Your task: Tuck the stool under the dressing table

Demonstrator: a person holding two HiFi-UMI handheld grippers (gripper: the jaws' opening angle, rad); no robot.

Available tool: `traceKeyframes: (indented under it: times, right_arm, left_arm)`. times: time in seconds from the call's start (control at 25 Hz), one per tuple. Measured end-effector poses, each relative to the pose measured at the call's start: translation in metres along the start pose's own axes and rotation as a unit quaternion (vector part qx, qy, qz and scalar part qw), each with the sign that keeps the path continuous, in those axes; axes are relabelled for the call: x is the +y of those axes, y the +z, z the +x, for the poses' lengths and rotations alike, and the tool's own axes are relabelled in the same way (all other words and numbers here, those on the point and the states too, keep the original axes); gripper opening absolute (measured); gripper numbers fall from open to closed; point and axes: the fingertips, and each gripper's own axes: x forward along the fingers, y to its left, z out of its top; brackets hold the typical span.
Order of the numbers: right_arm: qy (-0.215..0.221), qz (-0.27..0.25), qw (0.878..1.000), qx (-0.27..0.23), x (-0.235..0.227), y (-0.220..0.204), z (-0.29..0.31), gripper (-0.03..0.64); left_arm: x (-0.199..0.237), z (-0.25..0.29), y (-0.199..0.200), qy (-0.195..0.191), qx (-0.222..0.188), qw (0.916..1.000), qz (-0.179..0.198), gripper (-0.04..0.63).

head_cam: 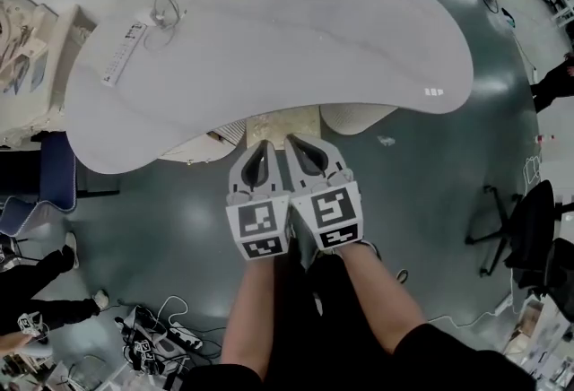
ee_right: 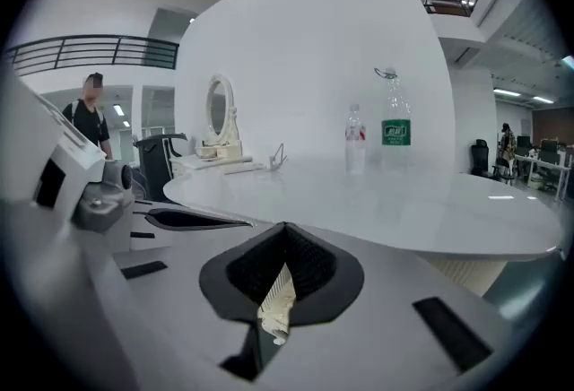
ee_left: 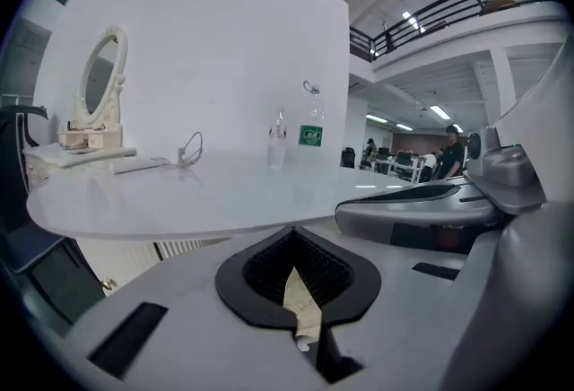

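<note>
The person holds two grey plastic two-jaw grippers side by side in front of the body, nearly touching. The left gripper (head_cam: 261,150) and the right gripper (head_cam: 299,145) both point forward and slightly downward, their tips close together. Each carries a cube with black-and-white square markers on its rear end, the left cube (head_cam: 260,230) just beside the right cube (head_cam: 328,216). In both gripper views, the jaws are closed, black pad against black pad. Bare forearms, left (head_cam: 250,308) and right (head_cam: 378,292), run back to dark sleeves.
</note>
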Motion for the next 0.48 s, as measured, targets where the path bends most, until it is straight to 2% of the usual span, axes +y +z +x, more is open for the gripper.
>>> traceKeyframes:
  times: [0.28, 0.48]
  right_arm:
    - [0.006, 0.002, 1.0, -0.01, 0.02, 0.083, -0.015, 0.006]
    - [0.016, -0.005, 1.0, -0.018, 0.041, 0.132, -0.017, 0.006]
  left_arm:
    - [0.014, -0.032, 0.078, -0.014, -0.016, 0.9995, 0.022, 0.005]
    - [0.04, -0.056, 0.116, -0.014, -0.026, 0.9994, 0.019, 0.005]
